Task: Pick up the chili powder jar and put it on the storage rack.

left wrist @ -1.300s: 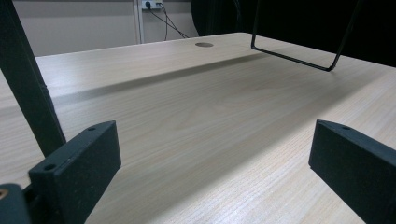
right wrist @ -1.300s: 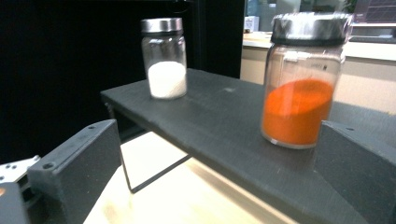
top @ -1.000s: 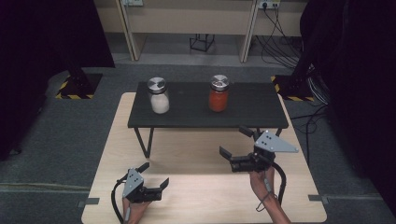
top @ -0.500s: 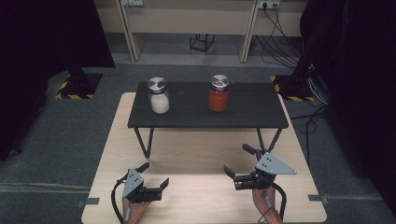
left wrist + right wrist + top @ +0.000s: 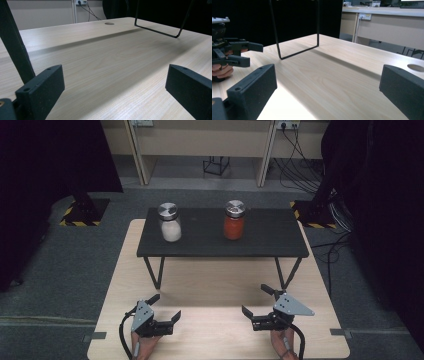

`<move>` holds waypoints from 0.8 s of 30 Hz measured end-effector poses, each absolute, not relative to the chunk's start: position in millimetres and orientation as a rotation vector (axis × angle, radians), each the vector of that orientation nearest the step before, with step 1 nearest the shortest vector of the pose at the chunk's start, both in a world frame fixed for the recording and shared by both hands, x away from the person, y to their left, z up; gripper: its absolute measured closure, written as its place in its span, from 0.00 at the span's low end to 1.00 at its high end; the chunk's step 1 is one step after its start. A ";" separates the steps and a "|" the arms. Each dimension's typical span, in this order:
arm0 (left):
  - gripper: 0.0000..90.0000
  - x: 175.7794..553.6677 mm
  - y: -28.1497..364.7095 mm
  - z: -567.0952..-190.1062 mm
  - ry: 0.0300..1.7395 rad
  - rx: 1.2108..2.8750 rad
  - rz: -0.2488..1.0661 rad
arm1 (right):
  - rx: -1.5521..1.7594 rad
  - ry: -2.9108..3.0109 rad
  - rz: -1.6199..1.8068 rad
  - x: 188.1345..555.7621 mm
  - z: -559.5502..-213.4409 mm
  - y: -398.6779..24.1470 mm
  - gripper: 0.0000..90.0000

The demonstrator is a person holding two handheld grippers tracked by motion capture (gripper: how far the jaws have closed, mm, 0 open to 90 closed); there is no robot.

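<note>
We judge this to be the start, before any reach: our left gripper [image 5: 162, 307] rests low at the near left of the desk [image 5: 215, 285], jaws wide and empty. Far ahead of it, on the black stand [image 5: 270, 242], sits the white jar [image 5: 170, 222], well apart from it. Right of that stands the red jar [image 5: 234, 220]. Our right gripper [image 5: 257, 301] waits at the near right, also wide and empty. Next we likely lift and reach far toward a jar.
</note>
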State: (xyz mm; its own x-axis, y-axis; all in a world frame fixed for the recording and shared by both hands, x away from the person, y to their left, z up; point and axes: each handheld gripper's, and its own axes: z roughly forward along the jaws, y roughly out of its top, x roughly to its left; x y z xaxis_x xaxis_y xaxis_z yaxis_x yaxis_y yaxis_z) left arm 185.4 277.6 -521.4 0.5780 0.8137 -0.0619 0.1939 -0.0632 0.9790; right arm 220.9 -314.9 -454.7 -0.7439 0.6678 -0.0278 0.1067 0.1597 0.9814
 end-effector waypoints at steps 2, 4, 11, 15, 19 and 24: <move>0.02 185.5 277.6 -521.3 0.871 1.587 0.632 | 0.739 1.984 1.619 220.0 -459.9 -316.9 0.01; 0.02 185.5 277.5 -521.2 0.871 1.588 0.632 | 0.744 1.985 1.624 219.2 -464.6 -319.1 0.01; 0.02 185.0 276.6 -521.0 0.870 1.592 0.637 | 0.792 1.982 1.667 220.5 -479.4 -326.6 0.01; 0.02 185.2 276.7 -520.8 0.868 1.594 0.637 | 0.804 1.995 1.638 221.6 -481.5 -322.9 0.01; 0.02 185.5 276.7 -520.5 0.867 1.596 0.636 | 0.812 1.999 1.619 223.0 -483.1 -319.7 0.01; 0.02 185.6 276.4 -520.1 0.867 1.599 0.637 | 0.821 2.013 1.597 225.3 -483.0 -317.6 0.01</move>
State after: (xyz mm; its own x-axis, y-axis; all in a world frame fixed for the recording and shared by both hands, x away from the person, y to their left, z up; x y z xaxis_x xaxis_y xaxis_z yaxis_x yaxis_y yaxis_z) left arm 185.6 276.4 -520.1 0.5797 0.8132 -0.0519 0.1943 -0.0761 0.9780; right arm 225.3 -317.6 -483.0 -0.7268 0.6865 0.0225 0.1782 0.1568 0.9714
